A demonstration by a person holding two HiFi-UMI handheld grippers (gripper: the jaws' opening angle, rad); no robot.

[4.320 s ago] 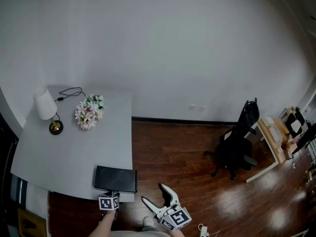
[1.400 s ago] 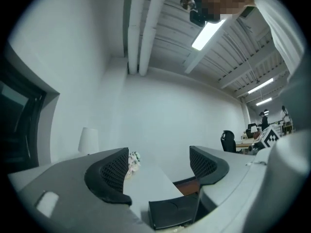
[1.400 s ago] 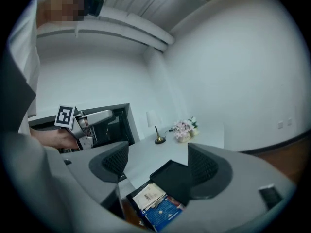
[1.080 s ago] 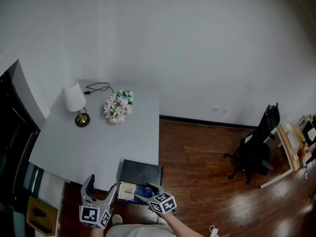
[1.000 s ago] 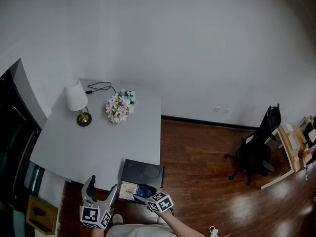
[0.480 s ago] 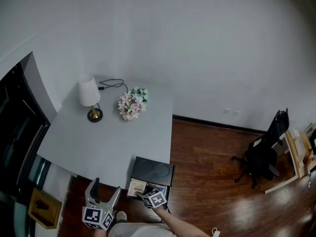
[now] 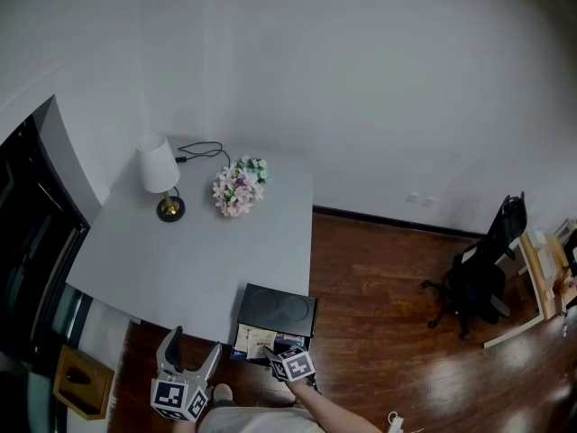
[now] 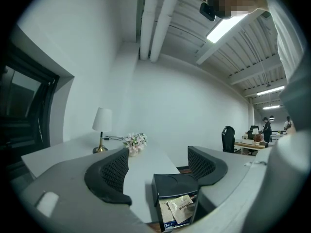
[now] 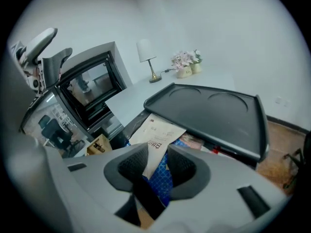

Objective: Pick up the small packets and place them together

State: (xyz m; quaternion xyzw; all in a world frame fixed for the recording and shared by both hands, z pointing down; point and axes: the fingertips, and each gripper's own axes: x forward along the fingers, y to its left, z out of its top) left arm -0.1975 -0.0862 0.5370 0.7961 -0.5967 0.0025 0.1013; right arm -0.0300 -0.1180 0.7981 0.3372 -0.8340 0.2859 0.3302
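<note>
Right gripper [image 9: 155, 161] is closing. Its pads come up against the blue packet [image 9: 163, 181], and a corner of the white packet [image 9: 158, 132] is caught in the same gap. Both lie in the heap of small packets tucked under the near edge of the black tray [image 9: 214, 110], at the front of the grey table [image 7: 180, 251].

My worry is the double pinch. If I lift now, I judge the white one may ride up a little and then slide out, because only its corner sits between the pads. My hold on the blue packet is also near its end, so it could swing or fold as it comes free. The tray's edge hangs right above the heap, and pulling straight up could snag a packet on it, so I should draw back toward myself first.

My left gripper [image 8: 158, 166] waits off to the side, jaws wide and easing inward with nothing between them, so it can't catch a drop.
</note>
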